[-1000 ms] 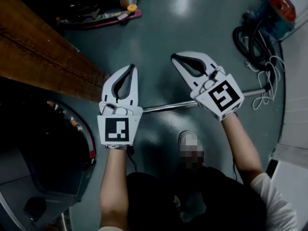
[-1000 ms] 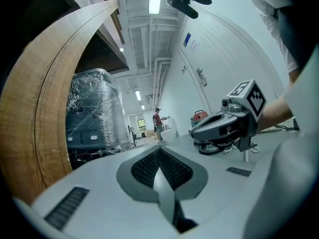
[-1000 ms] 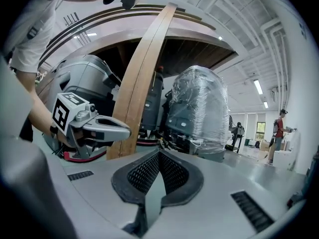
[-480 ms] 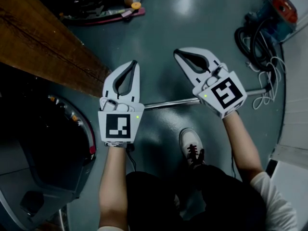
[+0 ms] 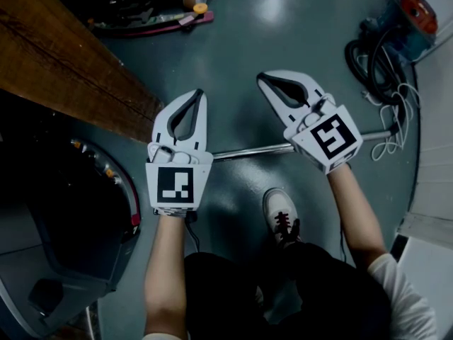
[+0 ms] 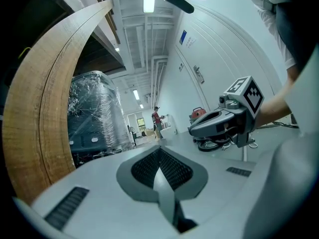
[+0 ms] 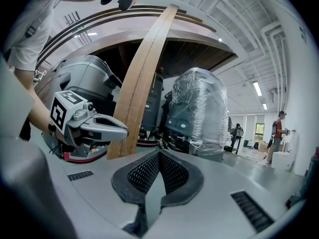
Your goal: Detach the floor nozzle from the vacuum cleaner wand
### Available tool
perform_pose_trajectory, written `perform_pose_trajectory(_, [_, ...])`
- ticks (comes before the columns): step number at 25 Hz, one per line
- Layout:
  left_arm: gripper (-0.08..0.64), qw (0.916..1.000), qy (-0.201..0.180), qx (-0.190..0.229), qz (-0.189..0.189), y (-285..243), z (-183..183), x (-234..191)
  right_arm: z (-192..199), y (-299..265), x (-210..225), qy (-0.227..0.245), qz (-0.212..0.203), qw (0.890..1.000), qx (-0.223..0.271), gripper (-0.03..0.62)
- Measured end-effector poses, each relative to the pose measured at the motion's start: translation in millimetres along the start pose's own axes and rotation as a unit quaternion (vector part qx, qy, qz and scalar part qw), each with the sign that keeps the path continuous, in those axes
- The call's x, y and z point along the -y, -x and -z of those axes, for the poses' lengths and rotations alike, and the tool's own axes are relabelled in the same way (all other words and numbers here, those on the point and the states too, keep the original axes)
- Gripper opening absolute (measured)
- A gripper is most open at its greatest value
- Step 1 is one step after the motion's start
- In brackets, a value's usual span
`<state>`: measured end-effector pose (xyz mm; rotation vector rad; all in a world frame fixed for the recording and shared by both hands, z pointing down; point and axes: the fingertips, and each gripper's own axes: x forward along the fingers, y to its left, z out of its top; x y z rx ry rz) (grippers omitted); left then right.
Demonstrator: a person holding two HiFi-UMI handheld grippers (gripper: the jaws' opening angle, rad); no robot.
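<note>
Broadly, the grey floor (image 5: 283, 41) takes up most of the head view, with a long wooden plank (image 5: 64, 69) slanting across its upper left. At the far upper right sits the vacuum cleaner (image 5: 403, 16), a blue and red body with its black hose (image 5: 371, 62) coiled just beside it. The wand (image 5: 248, 151) lies flat on the floor as a bare chrome tube. It runs from behind the left gripper (image 5: 198, 94) across to a white cord (image 5: 396, 137) near the vacuum.

No floor nozzle can be made out anywhere. The tube's left end is hidden behind the left gripper and its right end is too small to read. So the scene fits two stages: the nozzle is already off and out of sight, or it is on an end that no view shows. The pictures do not settle which. Both claws are pinched fully together on nothing, as each gripper view shows – the left one's ribbed pads (image 6: 149, 166) meet with no gap, and the right gripper (image 5: 262, 81) is the same. Both are held level, well above the wand and touching neither it nor the vacuum.

As for writing, little can be read. A blue sign (image 6: 183, 37) on the white wall in the left gripper view is too small to make out, and no brand shows on the vacuum's body. The marker cubes (image 5: 175, 185) carry only black-and-white square patterns, no words
</note>
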<state>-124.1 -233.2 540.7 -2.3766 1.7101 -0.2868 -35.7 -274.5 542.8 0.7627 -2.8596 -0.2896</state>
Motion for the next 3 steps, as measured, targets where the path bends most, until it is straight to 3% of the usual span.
perform_pose_trajectory(3, [0.002, 1.0000, -0.002, -0.002, 0.000, -0.8, 0.2, -0.2, 1.4, 0.2, 1.0, -0.004, 0.001, 1.000, -0.002, 0.028])
